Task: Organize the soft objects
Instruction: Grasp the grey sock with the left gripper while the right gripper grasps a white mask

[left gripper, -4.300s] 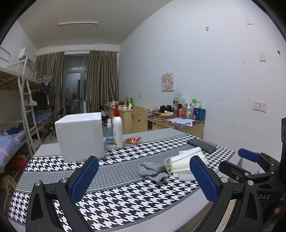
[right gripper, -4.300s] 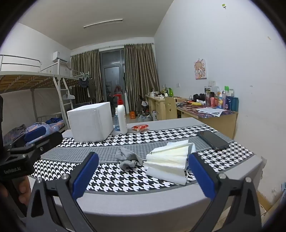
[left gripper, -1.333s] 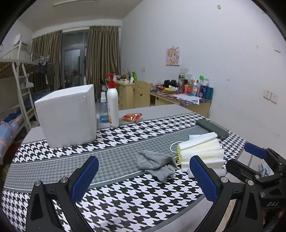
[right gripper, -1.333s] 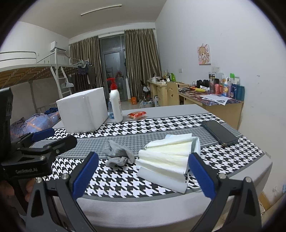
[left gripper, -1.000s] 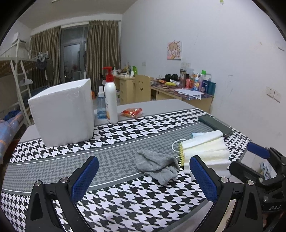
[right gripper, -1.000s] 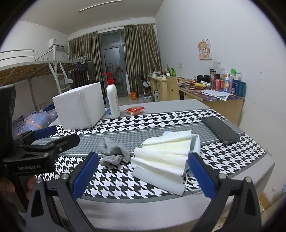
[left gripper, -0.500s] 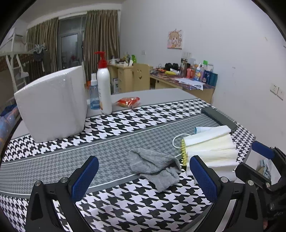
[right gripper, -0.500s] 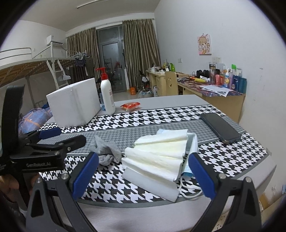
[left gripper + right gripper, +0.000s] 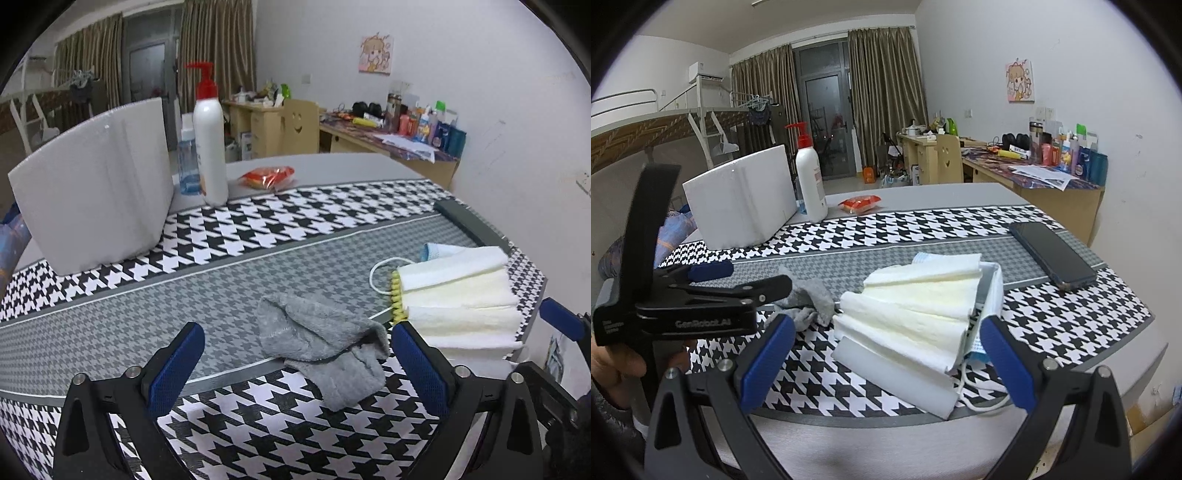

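Low centre of left wrist view: left gripper point(image 9: 295, 363) spread wide, framing grey sock point(image 9: 325, 347) on desk point(image 9: 147, 314). Right gripper point(image 9: 884, 363) spread before folded towels point(image 9: 916, 310), lower centre. Approach step; next likely descend, pinch.

White walls point(image 9: 1108, 55) enclose a dorm-like room. At the far end brown curtains point(image 9: 886, 92) hang on both sides of a dark glass door point(image 9: 822, 122), with an air conditioner point(image 9: 705, 72) mounted high to its left. A ceiling light point(image 9: 827, 37) runs along the ceiling. A metal loft bed point(image 9: 665, 125) with a ladder stands on the left. Along the right wall, wooden desks point(image 9: 1052, 184) are cluttered with bottles and papers, and a wooden chair point(image 9: 299, 125) with a smiley cut-out stands between them. A cartoon poster point(image 9: 376, 55) hangs above the desks. In front, the grey table point(image 9: 332, 166) is covered by a houndstooth cloth point(image 9: 295, 221).
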`<action>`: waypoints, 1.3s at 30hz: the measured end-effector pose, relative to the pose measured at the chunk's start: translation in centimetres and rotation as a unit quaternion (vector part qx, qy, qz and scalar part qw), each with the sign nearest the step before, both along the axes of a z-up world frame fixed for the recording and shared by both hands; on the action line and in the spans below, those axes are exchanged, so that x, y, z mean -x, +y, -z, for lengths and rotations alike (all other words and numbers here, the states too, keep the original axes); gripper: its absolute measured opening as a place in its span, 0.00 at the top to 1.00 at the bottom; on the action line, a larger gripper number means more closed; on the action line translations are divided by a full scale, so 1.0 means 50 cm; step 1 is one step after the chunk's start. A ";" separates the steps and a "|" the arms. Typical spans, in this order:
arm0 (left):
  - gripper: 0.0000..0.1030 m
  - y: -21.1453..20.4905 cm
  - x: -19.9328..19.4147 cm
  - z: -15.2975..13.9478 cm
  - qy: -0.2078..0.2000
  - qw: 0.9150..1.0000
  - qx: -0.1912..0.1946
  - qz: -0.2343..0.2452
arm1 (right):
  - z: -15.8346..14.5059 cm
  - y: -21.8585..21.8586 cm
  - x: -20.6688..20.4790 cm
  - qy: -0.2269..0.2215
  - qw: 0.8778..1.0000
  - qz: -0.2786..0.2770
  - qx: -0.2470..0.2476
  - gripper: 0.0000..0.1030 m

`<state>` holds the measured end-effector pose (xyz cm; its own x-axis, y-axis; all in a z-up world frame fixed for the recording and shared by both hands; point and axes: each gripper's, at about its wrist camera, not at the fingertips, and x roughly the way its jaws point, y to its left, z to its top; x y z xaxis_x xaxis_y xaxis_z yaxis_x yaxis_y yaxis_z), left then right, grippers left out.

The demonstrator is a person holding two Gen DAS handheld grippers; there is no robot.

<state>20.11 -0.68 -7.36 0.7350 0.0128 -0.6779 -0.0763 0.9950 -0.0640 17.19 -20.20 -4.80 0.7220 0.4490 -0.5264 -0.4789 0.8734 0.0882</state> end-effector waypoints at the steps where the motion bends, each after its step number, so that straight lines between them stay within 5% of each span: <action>1: 0.07 -0.001 -0.003 0.004 0.006 1.000 0.002 0.001 | 0.001 0.000 -0.003 0.001 1.000 -0.002 0.000 0.01; 11: 0.24 0.000 -0.034 0.033 0.050 0.998 0.027 0.001 | 0.004 -0.003 -0.018 0.002 1.000 -0.010 0.012 0.01; 22: 0.68 -0.012 -0.059 0.053 0.057 0.998 0.027 0.021 | 0.007 0.000 -0.033 -0.003 0.999 -0.022 0.030 0.01; 26: 0.75 -0.011 -0.058 0.049 0.051 0.998 0.034 0.028 | 0.013 0.001 -0.038 -0.001 0.999 -0.024 0.032 0.02; 29: 0.76 -0.008 -0.054 0.044 0.044 0.998 0.038 0.029 | 0.022 -0.005 -0.038 0.011 0.999 -0.026 0.027 0.09; 39: 0.76 -0.011 -0.038 0.037 0.038 0.998 0.042 0.035 | 0.044 -0.011 -0.029 0.038 0.998 -0.036 0.038 0.56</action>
